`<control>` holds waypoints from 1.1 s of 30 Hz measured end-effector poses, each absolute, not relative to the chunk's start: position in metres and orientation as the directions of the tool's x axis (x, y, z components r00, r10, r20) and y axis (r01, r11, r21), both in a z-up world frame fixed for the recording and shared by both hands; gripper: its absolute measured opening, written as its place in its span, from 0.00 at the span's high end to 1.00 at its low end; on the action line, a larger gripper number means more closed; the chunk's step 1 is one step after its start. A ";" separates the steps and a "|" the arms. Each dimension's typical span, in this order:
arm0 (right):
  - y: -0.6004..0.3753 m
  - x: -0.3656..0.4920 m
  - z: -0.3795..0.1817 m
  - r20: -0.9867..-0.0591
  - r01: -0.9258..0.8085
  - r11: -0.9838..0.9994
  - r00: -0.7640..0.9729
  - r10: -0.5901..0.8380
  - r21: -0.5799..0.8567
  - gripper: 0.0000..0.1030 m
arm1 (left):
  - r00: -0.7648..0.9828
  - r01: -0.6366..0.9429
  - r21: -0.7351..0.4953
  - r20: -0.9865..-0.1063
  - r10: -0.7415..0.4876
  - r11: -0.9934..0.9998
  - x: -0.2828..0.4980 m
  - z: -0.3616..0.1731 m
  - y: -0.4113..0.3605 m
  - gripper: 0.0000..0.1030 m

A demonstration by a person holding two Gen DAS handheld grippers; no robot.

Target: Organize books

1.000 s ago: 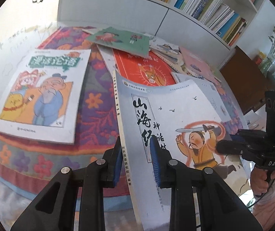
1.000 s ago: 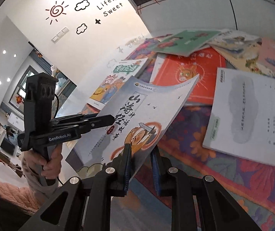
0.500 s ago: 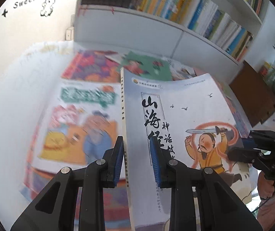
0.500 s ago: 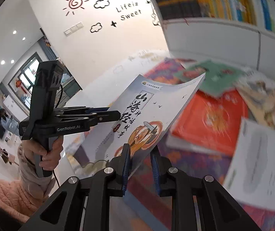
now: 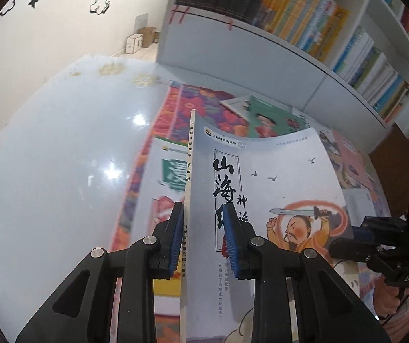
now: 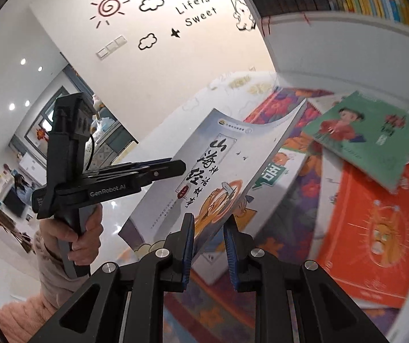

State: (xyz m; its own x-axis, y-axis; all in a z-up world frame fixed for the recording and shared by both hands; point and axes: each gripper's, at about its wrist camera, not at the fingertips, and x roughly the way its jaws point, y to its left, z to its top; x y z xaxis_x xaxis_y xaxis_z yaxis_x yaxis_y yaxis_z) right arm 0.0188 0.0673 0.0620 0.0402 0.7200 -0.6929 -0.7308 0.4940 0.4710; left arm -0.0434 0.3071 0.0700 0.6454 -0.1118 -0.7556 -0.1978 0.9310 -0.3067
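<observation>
Books lie scattered on the flowered mat (image 5: 176, 114) below the bookshelf (image 5: 333, 37). One grey storybook (image 5: 261, 188) is carried in the air, left gripper (image 5: 203, 237) clamping its spine, right gripper (image 6: 208, 243) its opposite edge. Next: lay it squarely on a stack.

A pale grey-blue book (image 5: 276, 171) with black brush lettering, small black birds and a cartoon swordsman in orange inside a red-orange ring sits between the blue ribbed pads (image 5: 230, 237) of the black left gripper (image 5: 203, 238). Beyond its tips lies a green book (image 5: 273, 123) showing a figure in red. Under the books spreads a cloth (image 5: 193, 105) of red, purple and orange flowers. To the right of the black right gripper (image 6: 208, 247) is a bright orange-red book (image 6: 376, 234) with a sunburst face.
</observation>
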 end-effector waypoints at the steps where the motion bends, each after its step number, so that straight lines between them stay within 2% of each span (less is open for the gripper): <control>1: 0.071 0.021 0.058 -0.696 -0.728 0.497 0.039 0.717 0.472 0.80 | 0.643 -0.200 -0.310 -0.757 -0.115 0.929 -0.041 0.067 0.311 0.76; 18: 0.103 0.038 0.005 -0.740 -0.681 0.547 0.009 0.672 0.488 0.80 | 0.624 -0.250 -0.369 -0.768 -0.142 0.895 -0.015 0.020 0.348 0.76; 25: 0.100 0.039 -0.003 -0.748 -0.663 0.560 -0.001 0.663 0.497 0.78 | 0.620 -0.250 -0.293 -0.780 -0.079 0.923 -0.014 0.019 0.340 0.76; 28: 0.100 0.038 -0.003 -0.759 -0.663 0.570 0.005 0.651 0.485 0.78 | 0.611 -0.272 -0.226 -0.792 -0.014 0.935 -0.014 0.020 0.336 0.74; 33: 0.109 0.036 0.000 -0.784 -0.684 0.577 0.013 0.621 0.446 0.68 | 0.597 -0.316 -0.184 -0.801 0.044 0.931 -0.013 0.017 0.339 0.73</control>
